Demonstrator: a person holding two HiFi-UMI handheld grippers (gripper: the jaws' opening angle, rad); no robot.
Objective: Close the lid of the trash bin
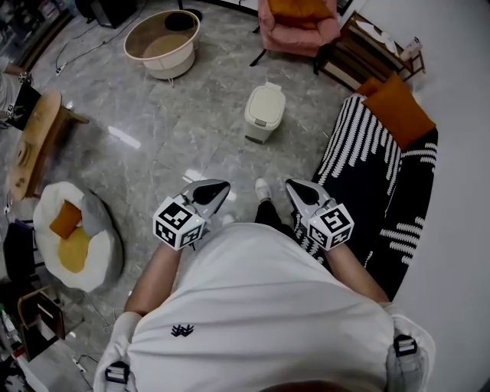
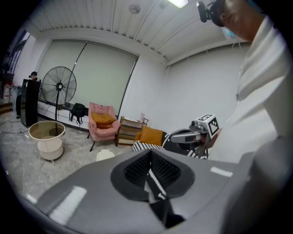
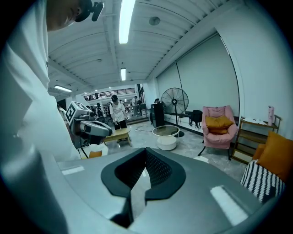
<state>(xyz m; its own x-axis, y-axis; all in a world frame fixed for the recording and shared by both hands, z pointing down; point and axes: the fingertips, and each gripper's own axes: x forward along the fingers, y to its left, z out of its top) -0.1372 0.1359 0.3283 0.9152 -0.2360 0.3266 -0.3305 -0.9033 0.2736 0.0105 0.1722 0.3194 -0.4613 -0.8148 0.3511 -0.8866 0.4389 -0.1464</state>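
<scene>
A small cream trash bin (image 1: 265,112) stands on the grey marble floor a couple of steps ahead of the person, and its lid looks flat on top. It shows small and low in the left gripper view (image 2: 105,155). Both grippers are held close to the body at waist height, far from the bin. My left gripper (image 1: 217,186) (image 2: 149,171) is shut with nothing in it. My right gripper (image 1: 295,186) (image 3: 143,176) is shut too, also holding nothing. Each gripper shows in the other's view: the right gripper (image 2: 173,136) and the left gripper (image 3: 106,131).
A round white table (image 1: 162,42) and a pink armchair (image 1: 298,23) stand beyond the bin. A black-and-white striped sofa (image 1: 375,176) with an orange cushion (image 1: 398,107) lies to the right. A wooden bench (image 1: 34,142) and a white floor cushion (image 1: 76,237) are at left.
</scene>
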